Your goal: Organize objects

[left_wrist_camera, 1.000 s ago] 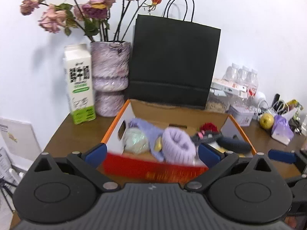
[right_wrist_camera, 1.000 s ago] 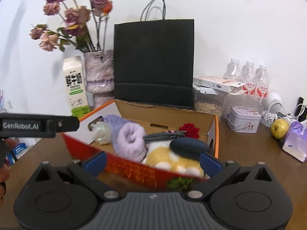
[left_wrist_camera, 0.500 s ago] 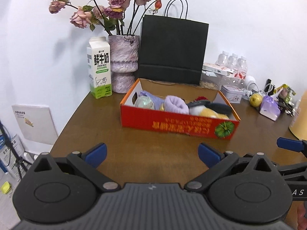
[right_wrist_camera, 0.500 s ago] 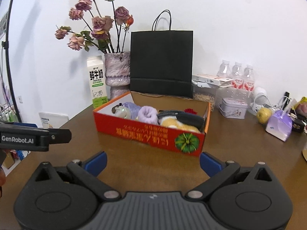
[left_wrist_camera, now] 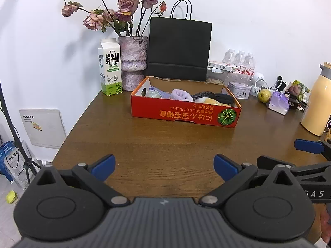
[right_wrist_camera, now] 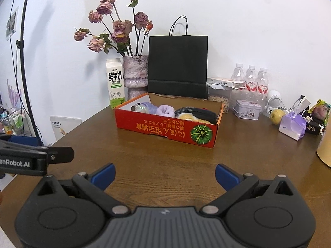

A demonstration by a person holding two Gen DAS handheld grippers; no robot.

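Both grippers, left point(left_wrist_camera: 164, 165) and right point(right_wrist_camera: 164, 174), are hanging low in frame with fingers released and empty, facing the red box point(left_wrist_camera: 185, 114) sitting mid-frame on the desk point(left_wrist_camera: 144, 144), already holding its items.

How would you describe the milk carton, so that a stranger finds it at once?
Start at the black paper bag standing against the wall. Left of it is the vase of dried roses, and the milk carton stands just left of that vase. It alone is white, with a green base and black characters.
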